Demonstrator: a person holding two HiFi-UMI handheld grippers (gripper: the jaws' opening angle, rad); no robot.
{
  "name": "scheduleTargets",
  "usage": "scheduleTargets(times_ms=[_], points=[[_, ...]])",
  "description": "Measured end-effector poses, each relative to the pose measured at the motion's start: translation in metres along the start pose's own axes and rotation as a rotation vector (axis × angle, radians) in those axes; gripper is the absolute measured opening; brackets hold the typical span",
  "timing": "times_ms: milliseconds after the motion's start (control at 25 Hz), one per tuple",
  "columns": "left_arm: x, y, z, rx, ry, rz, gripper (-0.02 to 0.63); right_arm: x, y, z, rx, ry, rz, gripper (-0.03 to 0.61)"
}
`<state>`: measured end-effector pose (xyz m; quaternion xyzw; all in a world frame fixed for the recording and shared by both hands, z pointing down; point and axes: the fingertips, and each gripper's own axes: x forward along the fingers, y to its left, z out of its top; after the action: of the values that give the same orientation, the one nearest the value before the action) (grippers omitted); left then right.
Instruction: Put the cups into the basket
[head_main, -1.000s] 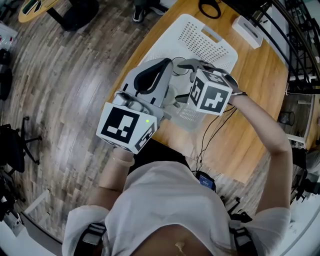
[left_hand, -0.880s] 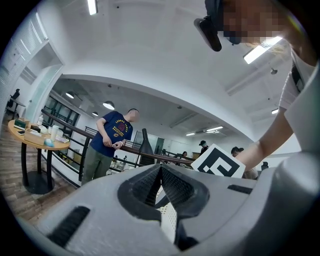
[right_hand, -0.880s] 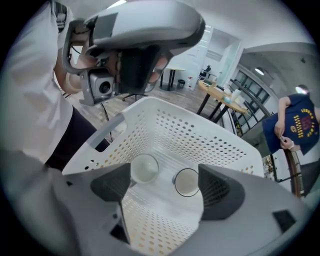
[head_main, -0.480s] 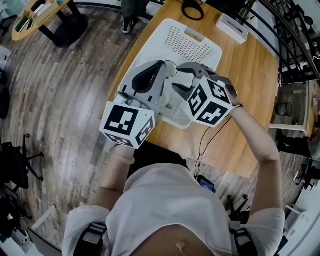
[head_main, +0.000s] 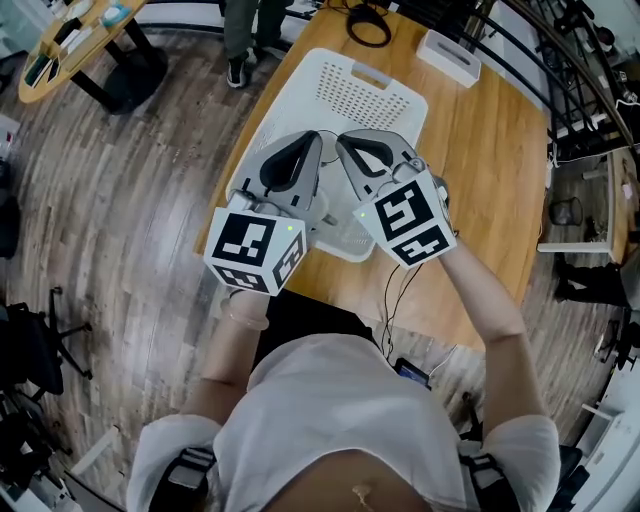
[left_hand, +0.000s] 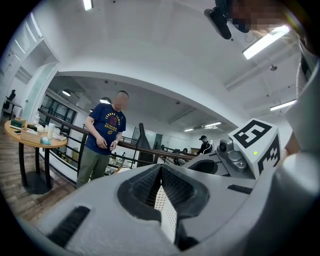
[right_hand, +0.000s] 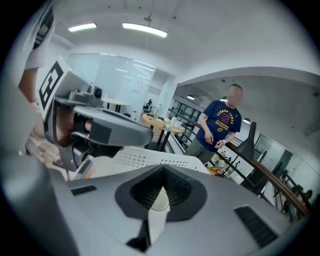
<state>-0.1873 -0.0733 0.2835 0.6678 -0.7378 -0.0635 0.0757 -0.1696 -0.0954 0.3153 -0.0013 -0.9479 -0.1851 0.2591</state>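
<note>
Both my grippers hang side by side over the near end of the white perforated plastic basket (head_main: 400, 110), which sits on the light wooden counter (head_main: 490, 150). Left gripper (head_main: 318, 138): fingers clenched, tips meeting, nothing pinched; only basket mesh shows through the slit. Right gripper (head_main: 342, 138): fingers have just been closing and are clenched too, with nothing between them. Through their slit I see a pale rounded shape with a rim line (right_hand: 159, 200), likely a cup lying inside the basket's near end below me, not gripped. I can't confirm it from the head view, since the grippers cover that part of the basket. No other cup is visible on the counter around the basket. Judgement: the drop looks done, and the step in hand is clearing away from the basket. To do it well, lift straight up above the basket wall before swinging aside, so the fingers don't clip the rim or tip the cup. Keep the right gripper apart from the left, as they're just beside each other. Spread the fingers before going for another cup.
</note>
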Motion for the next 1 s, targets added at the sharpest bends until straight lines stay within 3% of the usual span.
scheduleTargets(times_ms=[320, 680, 840, 1000], points=[[0.013, -0.02, -0.004, 0.019, 0.015, -0.055, 0.008, -0.028, -0.029, -0.005, 0.387, -0.176, -0.15, 0.009], [0.043, -0.095, -0.005, 0.044, 0.017, -0.261, 0.008, -0.099, -0.058, -0.05, 0.488, -0.193, -0.386, 0.009], [0.055, -0.144, -0.013, 0.037, 0.029, -0.382, 0.008, -0.151, -0.07, -0.077, 0.536, -0.198, -0.541, 0.009], [0.058, -0.195, -0.016, 0.021, 0.028, -0.506, 0.008, -0.21, -0.072, -0.107, 0.652, -0.227, -0.706, 0.009]])
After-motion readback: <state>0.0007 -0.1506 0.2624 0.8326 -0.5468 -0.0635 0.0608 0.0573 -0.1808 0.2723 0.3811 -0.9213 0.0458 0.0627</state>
